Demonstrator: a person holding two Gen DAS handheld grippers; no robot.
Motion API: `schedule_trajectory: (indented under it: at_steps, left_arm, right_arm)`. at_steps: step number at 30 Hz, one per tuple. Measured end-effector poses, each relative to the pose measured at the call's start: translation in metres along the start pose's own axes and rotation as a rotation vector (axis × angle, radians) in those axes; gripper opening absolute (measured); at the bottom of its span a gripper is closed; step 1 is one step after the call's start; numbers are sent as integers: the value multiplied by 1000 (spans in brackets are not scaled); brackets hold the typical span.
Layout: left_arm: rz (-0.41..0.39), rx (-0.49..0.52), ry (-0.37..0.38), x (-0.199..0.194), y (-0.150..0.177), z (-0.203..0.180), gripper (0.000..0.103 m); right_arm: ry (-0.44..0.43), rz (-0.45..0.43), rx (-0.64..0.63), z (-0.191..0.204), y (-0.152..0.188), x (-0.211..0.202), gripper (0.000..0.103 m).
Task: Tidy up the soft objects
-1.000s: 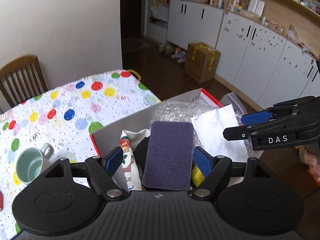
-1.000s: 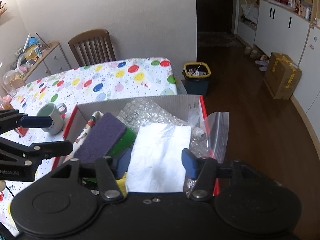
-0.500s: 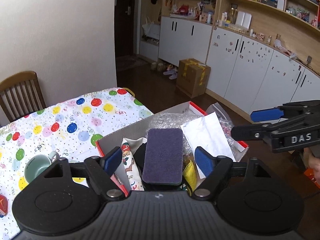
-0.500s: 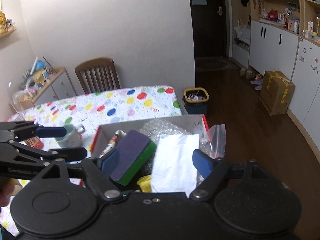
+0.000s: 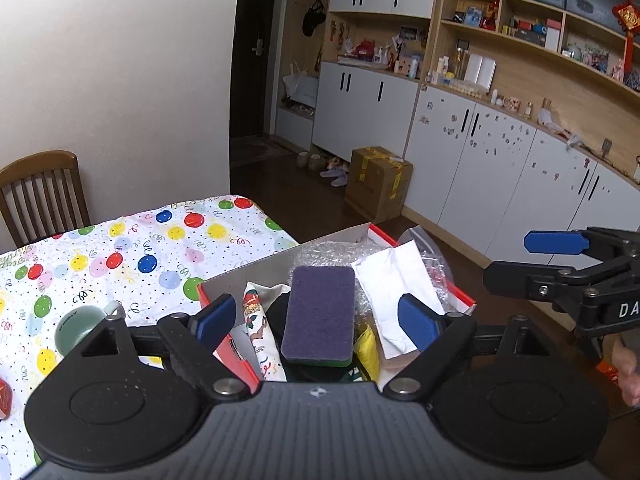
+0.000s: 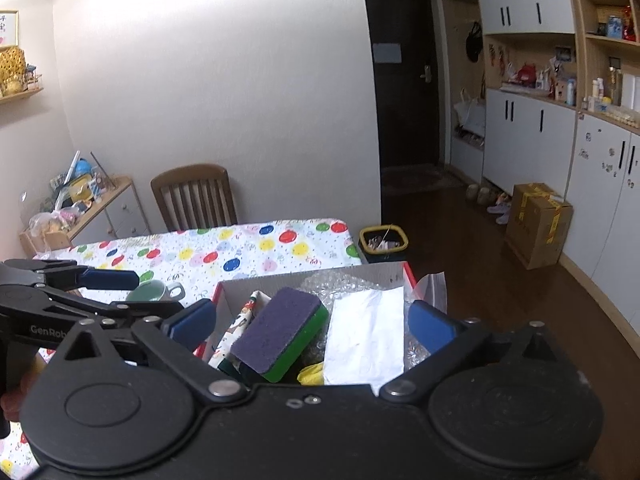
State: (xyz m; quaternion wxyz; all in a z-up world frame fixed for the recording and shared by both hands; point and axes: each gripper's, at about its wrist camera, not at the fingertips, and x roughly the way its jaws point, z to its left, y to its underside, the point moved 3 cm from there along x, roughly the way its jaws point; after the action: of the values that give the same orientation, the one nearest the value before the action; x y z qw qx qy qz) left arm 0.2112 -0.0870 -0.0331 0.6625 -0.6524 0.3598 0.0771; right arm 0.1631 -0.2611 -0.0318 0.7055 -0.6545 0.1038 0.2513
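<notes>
A red-edged cardboard box (image 5: 256, 272) (image 6: 236, 288) sits at the table's near corner, full of soft things. On top lie a purple and green sponge (image 5: 320, 314) (image 6: 276, 334), a white paper sheet (image 5: 394, 284) (image 6: 366, 338), a printed cloth (image 5: 258, 320) (image 6: 240, 320), bubble wrap (image 5: 332, 252) (image 6: 340, 284) and a yellow item (image 5: 368, 350) (image 6: 310, 374). My left gripper (image 5: 316, 322) (image 6: 104, 292) is open and empty above the box. My right gripper (image 6: 312, 324) (image 5: 532, 260) is open and empty above it too.
A green mug (image 5: 78, 324) (image 6: 154, 292) stands on the balloon-print tablecloth (image 5: 132, 248) (image 6: 240, 248) left of the box. A wooden chair (image 6: 196, 196) is behind the table. A bin (image 6: 382, 242) and a brown carton (image 6: 538, 224) sit on the dark floor.
Both grippers have risen and pulled back from the box, so it looks smaller and lower. Both stayed open and empty. The box contents have not moved.
</notes>
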Motion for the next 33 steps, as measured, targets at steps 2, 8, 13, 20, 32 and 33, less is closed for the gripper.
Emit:
schedule_trajectory:
  at_steps: [2, 8, 13, 20, 32, 33]
  left_arm:
    - [-10, -5, 6, -4, 3, 0, 102]
    - [-55, -23, 26, -17, 9, 0, 102]
    - [-63, -32, 38, -22, 13, -1, 102]
    - [-66, -33, 31, -24, 18, -1, 102]
    - [-86, 48, -61, -30, 25, -8, 103]
    - [-82, 47, -59, -29, 25, -8, 103]
  right_arm:
    - [12, -10, 0, 3, 3, -2, 102]
    - [22, -16, 15, 8, 11, -5, 103]
    - [38, -13, 23, 13, 17, -6, 103]
    - [32, -12, 47, 16, 22, -8, 103]
    - [45, -22, 39, 25, 28, -13, 103]
    - [45, -24, 46, 24, 28, -14, 103]
